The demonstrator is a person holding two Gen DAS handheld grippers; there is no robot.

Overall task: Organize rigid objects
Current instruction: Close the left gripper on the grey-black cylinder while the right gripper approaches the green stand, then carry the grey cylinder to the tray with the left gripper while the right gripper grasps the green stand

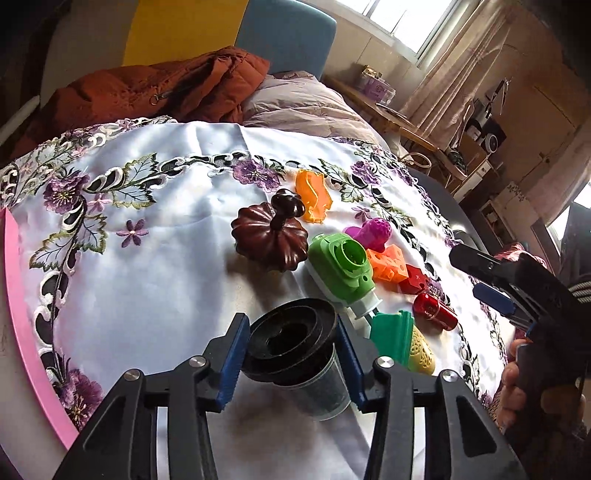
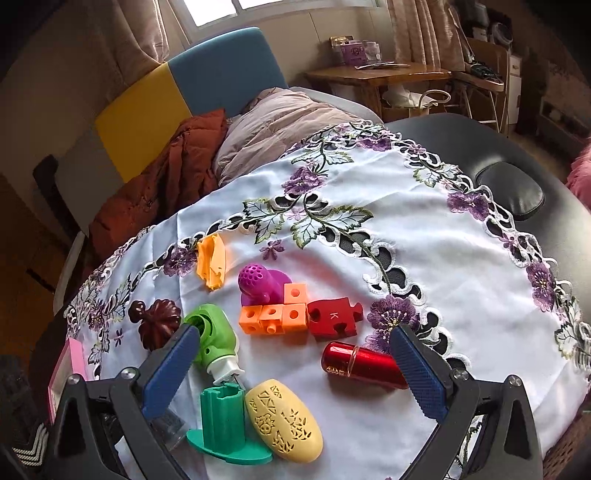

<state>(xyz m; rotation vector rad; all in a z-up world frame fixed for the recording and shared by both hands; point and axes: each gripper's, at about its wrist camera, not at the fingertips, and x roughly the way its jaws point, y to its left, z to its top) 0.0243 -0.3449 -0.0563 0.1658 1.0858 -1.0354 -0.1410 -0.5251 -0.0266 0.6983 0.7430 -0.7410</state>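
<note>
Room, daylit. Window in the far wall, bright, with beige curtains at either side. Bed with a headboard in yellow and blue panels; a pale quilt and a rust-brown padded jacket lie on it. Wooden side table beside the bed, holding small boxes and papers. Black padded table in the foreground, draped with a white cloth embroidered with purple flowers. Cluttered shelves against the right wall.
</note>
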